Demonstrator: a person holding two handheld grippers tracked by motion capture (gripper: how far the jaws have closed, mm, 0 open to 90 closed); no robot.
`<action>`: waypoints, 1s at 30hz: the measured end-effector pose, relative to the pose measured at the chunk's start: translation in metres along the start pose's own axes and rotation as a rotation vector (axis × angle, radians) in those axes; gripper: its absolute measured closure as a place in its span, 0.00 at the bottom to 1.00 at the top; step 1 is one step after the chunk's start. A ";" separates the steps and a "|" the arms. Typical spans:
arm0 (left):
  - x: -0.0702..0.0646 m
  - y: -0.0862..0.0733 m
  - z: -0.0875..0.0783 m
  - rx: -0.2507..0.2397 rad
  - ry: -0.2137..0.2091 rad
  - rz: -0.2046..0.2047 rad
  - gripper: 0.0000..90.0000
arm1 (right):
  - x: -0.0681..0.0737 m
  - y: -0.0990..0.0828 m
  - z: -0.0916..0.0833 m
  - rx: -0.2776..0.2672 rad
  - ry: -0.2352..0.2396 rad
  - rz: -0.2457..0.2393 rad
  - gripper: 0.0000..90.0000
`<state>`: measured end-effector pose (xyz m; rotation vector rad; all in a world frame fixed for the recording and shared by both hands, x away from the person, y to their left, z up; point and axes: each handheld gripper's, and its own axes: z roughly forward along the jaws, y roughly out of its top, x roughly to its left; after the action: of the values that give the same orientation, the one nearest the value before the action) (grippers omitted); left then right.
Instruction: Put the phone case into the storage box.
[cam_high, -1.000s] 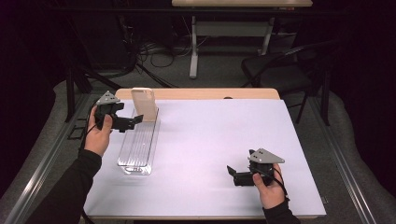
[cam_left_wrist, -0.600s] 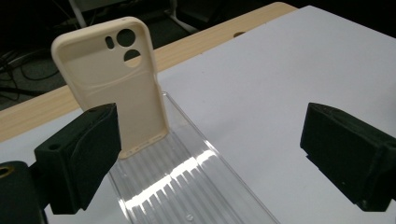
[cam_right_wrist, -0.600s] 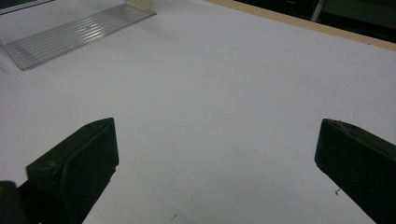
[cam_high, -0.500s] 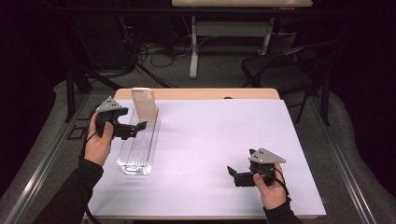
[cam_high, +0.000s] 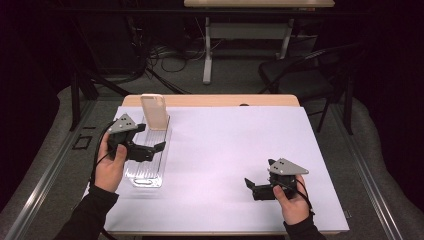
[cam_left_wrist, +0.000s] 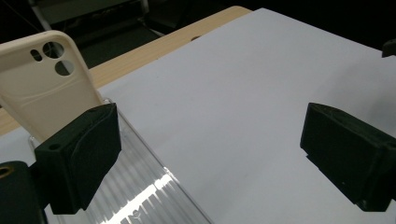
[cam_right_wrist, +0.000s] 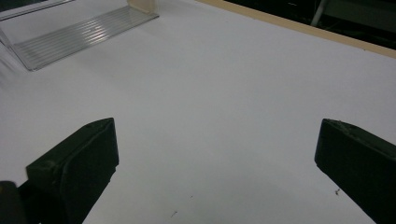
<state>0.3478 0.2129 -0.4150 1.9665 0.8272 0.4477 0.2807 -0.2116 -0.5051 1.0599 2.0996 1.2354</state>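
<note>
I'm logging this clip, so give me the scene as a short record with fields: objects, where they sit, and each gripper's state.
surface: table covered in white
rack: clear ribbed rack lying at the left side
case: cream phone case standing upright at the rack's far end
left gripper: open, held over the rack, holding nothing
right gripper: open, low over bare white surface at near right, holding nothing

The right gripper (cam_right_wrist: 219, 168) has its two black jaws spread wide apart, one at the lower left and one at the lower right, with nothing between them but the bare white surface (cam_right_wrist: 224, 93). Far off at the upper left lies a clear ribbed plastic tray (cam_right_wrist: 79, 32), with the foot of a cream phone case (cam_right_wrist: 142, 5) standing at its far end. A light wooden edge (cam_right_wrist: 299, 25) runs along the far right.
</note>
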 end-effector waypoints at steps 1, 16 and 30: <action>-0.003 0.000 0.000 -0.003 -0.002 0.003 0.06 | 0.000 0.000 -0.001 0.000 0.002 -0.002 0.00; -0.042 -0.015 0.015 -0.012 -0.072 0.019 0.06 | 0.002 -0.001 -0.009 -0.003 0.007 -0.013 0.00; -0.056 -0.039 0.021 -0.018 -0.079 0.032 0.06 | 0.002 -0.010 -0.015 -0.002 0.006 -0.013 0.00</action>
<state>0.3065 0.1733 -0.4579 1.9703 0.7403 0.3927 0.2651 -0.2203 -0.5064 1.0417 2.1064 1.2352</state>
